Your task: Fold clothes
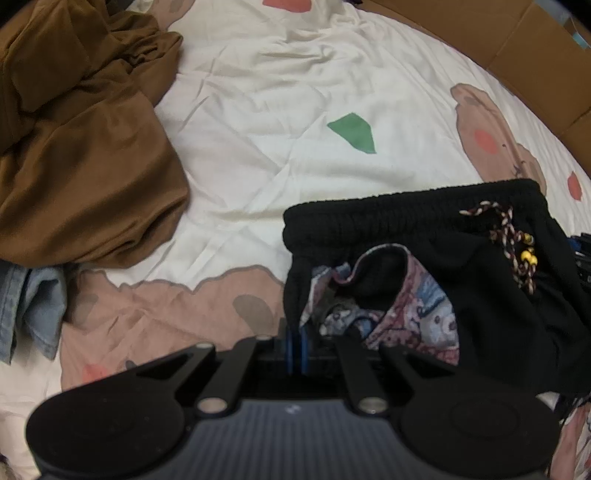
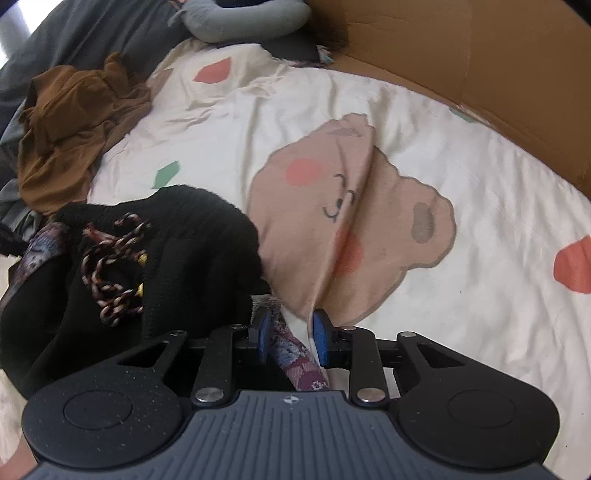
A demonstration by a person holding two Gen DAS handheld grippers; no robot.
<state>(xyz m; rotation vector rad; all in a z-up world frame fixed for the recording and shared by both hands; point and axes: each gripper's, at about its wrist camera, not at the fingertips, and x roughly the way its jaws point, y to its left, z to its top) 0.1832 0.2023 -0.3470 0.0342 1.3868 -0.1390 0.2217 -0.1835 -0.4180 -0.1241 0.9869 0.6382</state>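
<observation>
Black shorts [image 1: 461, 266] with an elastic waistband, a braided drawstring [image 1: 513, 243] and a patterned lining [image 1: 417, 314] lie bunched on the bed. My left gripper [image 1: 296, 349] is shut, pinching the shorts' left edge. In the right wrist view the shorts [image 2: 155, 258] lie to the left. My right gripper [image 2: 291, 334] is open, its blue pads [image 2: 320, 338] either side of a patterned strip of the shorts [image 2: 299, 363] and a raised ridge of the bedsheet.
The bedsheet [image 1: 277, 92] is cream with bear and colour patches. A crumpled brown garment [image 1: 74, 147] lies at the left, with denim [image 1: 33, 306] below it. A cardboard wall [image 2: 480, 66] borders the far right. Grey bedding [image 2: 110, 29] lies at the back.
</observation>
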